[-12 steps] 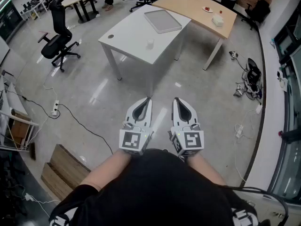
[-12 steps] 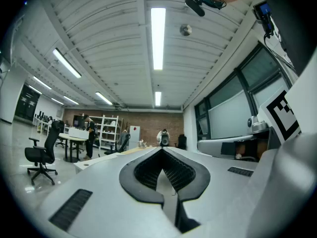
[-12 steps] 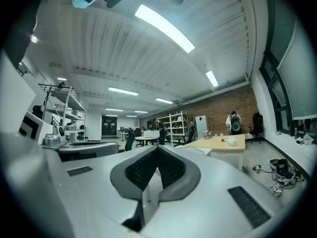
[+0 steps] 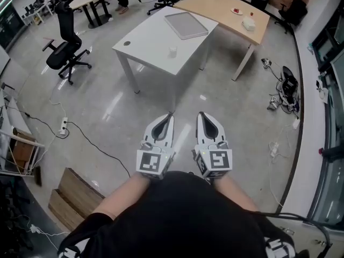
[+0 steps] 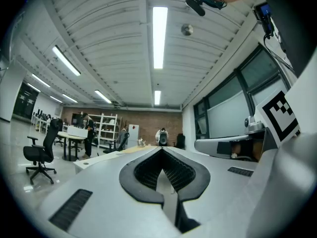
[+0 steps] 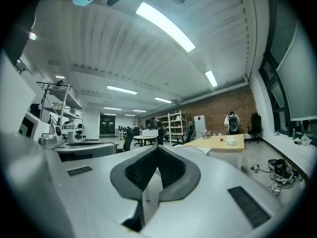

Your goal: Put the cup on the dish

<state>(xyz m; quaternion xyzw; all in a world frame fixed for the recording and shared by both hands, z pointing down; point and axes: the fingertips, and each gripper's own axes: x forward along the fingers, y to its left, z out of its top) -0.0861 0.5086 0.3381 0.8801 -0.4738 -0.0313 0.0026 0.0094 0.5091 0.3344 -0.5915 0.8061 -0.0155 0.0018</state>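
Note:
A small white cup (image 4: 172, 51) stands near the front edge of the white table (image 4: 150, 42), far ahead of me. A small dish (image 4: 237, 10) with something red on it sits on the wooden table (image 4: 226, 7) behind. My left gripper (image 4: 170, 115) and right gripper (image 4: 201, 115) are held side by side close to my body, over the floor and well short of both tables. Both point forward, with their jaws closed tip to tip and nothing between them. The left gripper (image 5: 161, 149) and right gripper (image 6: 157, 147) look out at table height; the wooden table (image 6: 223, 143) shows to the right.
A flat grey tray (image 4: 186, 24) lies on the white table's far side. A white boxy object (image 4: 249, 23) sits on the wooden table. Office chairs (image 4: 64, 47) stand to the left, cables (image 4: 80, 130) run over the floor, and a wooden pallet (image 4: 72, 195) lies at lower left.

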